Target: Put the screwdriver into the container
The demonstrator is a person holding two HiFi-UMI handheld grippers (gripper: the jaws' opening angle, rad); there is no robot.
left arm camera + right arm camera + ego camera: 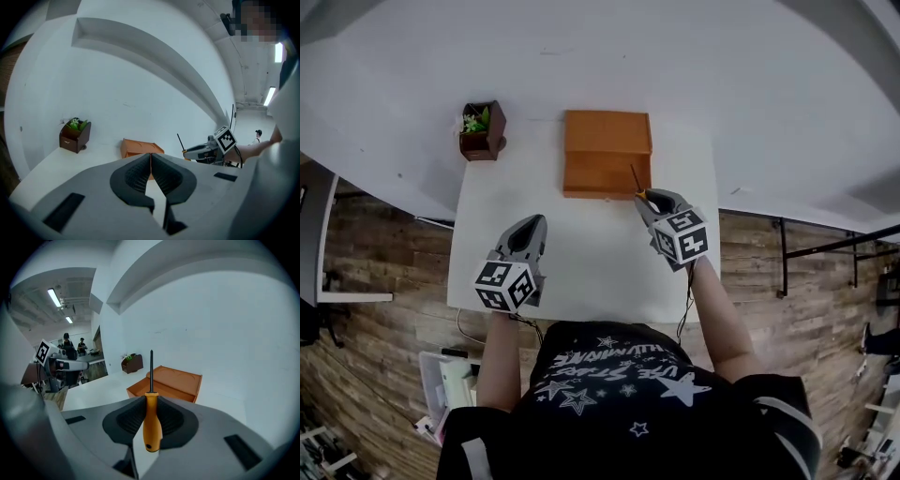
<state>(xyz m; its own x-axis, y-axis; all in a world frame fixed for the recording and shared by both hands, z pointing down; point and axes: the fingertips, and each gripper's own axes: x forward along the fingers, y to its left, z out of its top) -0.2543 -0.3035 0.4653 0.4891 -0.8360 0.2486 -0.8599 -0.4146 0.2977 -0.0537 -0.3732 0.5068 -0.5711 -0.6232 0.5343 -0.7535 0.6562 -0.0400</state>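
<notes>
White tabletop (581, 262) against a bare white wall is my workspace. At far left a small brown planter (481, 131) stands well clear. My left claw (150, 161) hovers over the near table, jaws pressed together on nothing, parked out of the way, I'd say. The orange wooden container (607, 155) sits at the back. My right claw (151, 401) clamps the screwdriver (153, 427) by its orange handle, shaft aimed forward beside the container's near right corner, seemingly lined up for delivery.

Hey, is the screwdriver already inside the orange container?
No, the screwdriver is clamped by its orange handle between the jaws of the right gripper, with the container lying ahead of it on the table.
</notes>
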